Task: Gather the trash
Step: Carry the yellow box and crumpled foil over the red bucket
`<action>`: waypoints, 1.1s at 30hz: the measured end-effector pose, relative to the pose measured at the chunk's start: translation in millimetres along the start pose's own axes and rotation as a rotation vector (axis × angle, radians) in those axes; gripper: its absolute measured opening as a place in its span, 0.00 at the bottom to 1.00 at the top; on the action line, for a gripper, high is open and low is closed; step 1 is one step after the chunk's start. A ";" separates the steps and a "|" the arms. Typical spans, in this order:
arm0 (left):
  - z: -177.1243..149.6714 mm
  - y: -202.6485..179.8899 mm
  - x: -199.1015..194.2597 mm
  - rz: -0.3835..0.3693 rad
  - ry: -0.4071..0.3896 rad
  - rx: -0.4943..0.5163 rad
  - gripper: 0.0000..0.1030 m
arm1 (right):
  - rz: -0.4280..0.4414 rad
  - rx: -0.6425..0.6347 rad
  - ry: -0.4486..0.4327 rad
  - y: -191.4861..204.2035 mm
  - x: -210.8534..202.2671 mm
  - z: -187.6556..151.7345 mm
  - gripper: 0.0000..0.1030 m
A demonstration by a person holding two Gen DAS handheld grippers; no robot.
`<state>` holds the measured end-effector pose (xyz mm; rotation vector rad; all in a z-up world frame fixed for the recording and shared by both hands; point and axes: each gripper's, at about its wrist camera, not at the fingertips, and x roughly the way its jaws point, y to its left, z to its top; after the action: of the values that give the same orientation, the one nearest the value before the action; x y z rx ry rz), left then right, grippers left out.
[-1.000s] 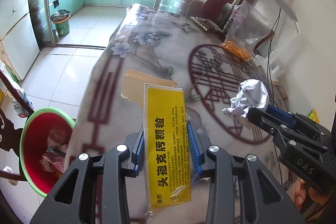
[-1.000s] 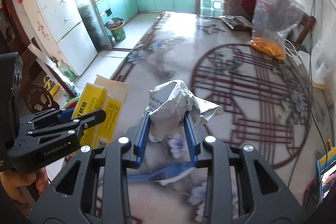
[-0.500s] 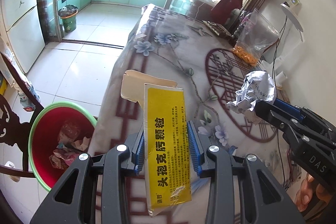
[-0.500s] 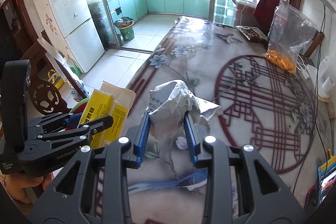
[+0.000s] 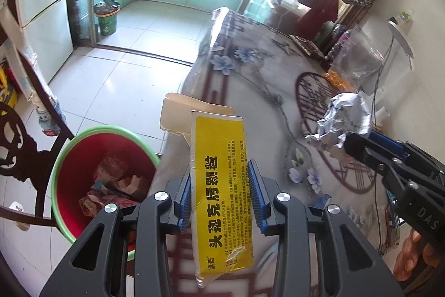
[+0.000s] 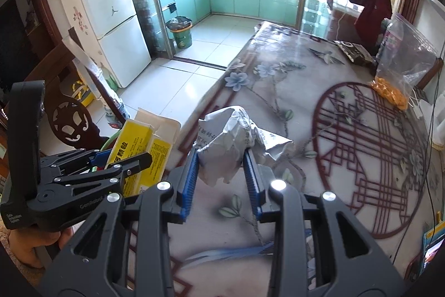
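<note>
My left gripper point(image 5: 221, 195) is shut on a flattened yellow medicine box point(image 5: 221, 180) and holds it above the table's left edge, just right of a red bin with a green rim point(image 5: 62, 157) on the floor. The bin holds several scraps. My right gripper point(image 6: 222, 180) is shut on a crumpled white paper ball point(image 6: 230, 141) above the table. The ball also shows in the left wrist view point(image 5: 347, 116), and the box in the right wrist view point(image 6: 139, 146).
The table point(image 6: 306, 107) has a floral cloth under clear plastic. A plastic bag with orange pieces point(image 6: 400, 68) and a dark packet point(image 6: 353, 52) stand at its far right. A blue wrapper point(image 6: 230, 252) lies near me. A dark wooden chair point(image 5: 16, 146) stands beside the bin.
Both grippers have pulled back and swung left with their loads. The red bin now lies closer to the left gripper, and more floor shows.
</note>
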<state>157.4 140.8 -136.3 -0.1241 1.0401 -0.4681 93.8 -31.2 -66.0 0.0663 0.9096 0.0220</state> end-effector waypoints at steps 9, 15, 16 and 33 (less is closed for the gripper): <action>1.7 36.9 -3.6 0.054 -0.009 -0.058 0.33 | 0.027 -0.040 0.002 25.2 4.1 6.0 0.31; 0.2 59.6 -9.8 0.092 -0.019 -0.092 0.33 | 0.055 -0.072 0.004 42.7 7.7 12.0 0.31; 0.0 62.8 -10.9 0.098 -0.020 -0.097 0.33 | 0.061 -0.079 0.005 44.9 8.7 13.1 0.31; -13.8 137.6 -21.4 0.220 -0.014 -0.235 0.33 | 0.190 -0.194 0.045 110.8 43.7 28.3 0.31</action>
<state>180.0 274.8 -169.7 -0.2192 1.0785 -0.1448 144.0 80.0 -75.7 -0.0284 0.9400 0.2891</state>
